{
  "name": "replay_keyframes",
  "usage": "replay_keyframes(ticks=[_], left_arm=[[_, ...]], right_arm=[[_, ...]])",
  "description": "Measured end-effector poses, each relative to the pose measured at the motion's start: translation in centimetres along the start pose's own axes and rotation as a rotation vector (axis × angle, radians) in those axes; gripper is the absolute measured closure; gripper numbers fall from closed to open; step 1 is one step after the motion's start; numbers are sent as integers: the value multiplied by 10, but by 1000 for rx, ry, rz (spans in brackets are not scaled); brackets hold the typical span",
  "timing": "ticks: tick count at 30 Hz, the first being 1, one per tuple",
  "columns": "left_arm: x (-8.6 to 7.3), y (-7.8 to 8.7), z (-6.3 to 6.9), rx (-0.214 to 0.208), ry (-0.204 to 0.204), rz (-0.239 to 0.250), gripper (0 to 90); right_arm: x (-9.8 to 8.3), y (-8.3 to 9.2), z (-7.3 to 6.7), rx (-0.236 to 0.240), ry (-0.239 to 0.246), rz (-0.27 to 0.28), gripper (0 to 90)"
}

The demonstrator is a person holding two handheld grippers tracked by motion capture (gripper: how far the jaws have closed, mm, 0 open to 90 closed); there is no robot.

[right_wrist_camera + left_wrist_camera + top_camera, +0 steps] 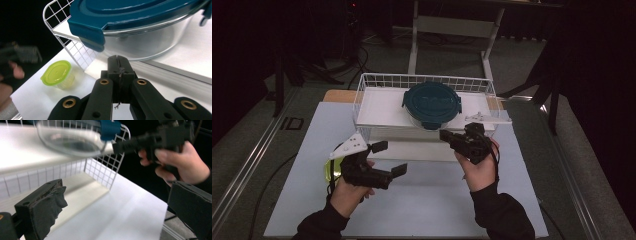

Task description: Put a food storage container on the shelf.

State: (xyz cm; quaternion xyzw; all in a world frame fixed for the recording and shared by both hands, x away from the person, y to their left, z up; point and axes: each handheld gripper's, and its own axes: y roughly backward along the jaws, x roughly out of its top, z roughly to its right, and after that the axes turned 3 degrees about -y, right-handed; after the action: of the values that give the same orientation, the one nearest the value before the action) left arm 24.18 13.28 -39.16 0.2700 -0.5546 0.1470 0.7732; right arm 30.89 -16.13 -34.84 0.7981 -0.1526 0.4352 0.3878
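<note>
Just beyond right tongs [117, 61]: glass container [150, 42], untouched

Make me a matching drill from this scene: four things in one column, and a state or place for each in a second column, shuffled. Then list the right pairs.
Things:
1. left tool
2. right tool
3. glass bowl with the blue lid
4. small tub with the green lid

States or places:
A. jaws shut together, nothing between them
B. on the white mat beside the wire basket
C. jaws wide apart, nothing between them
D. on the white shelf inside the wire basket

Pairs: 1-C, 2-A, 3-D, 4-B
</note>
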Motion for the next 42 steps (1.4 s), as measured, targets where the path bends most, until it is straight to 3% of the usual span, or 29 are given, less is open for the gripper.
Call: replay_keyframes(ticks=[5, 8, 9, 13, 29, 33, 37, 40, 42], left_arm=[[-37, 0, 14, 14, -33, -41, 17], [-46, -1, 19, 19, -56, -56, 18], [-53, -2, 22, 38, -79, -55, 18], [-62, -7, 27, 43, -100, -65, 17], [-69, -11, 33, 48, -134, -43, 17], [-69, -10, 35, 7, -150, -26, 18], [-67, -8, 35, -14, -166, -29, 18], [-65, -6, 36, -24, -185, -34, 18], [-63, -3, 37, -35, -198, -33, 17]], right_arm=[[3, -8, -3, -10, 11, 16, 899], [4, -11, -4, -15, 10, 18, 899], [5, -13, -4, -21, 11, 26, 899], [7, -18, -3, -28, 6, 24, 899], [20, -35, 7, -44, -28, 19, 898], [17, -33, 7, -29, -25, 18, 891], [10, -25, 0, -8, 14, 15, 818], [-4, -10, -7, 41, 44, 36, 664], [-8, -7, -8, 53, 48, 34, 615]])
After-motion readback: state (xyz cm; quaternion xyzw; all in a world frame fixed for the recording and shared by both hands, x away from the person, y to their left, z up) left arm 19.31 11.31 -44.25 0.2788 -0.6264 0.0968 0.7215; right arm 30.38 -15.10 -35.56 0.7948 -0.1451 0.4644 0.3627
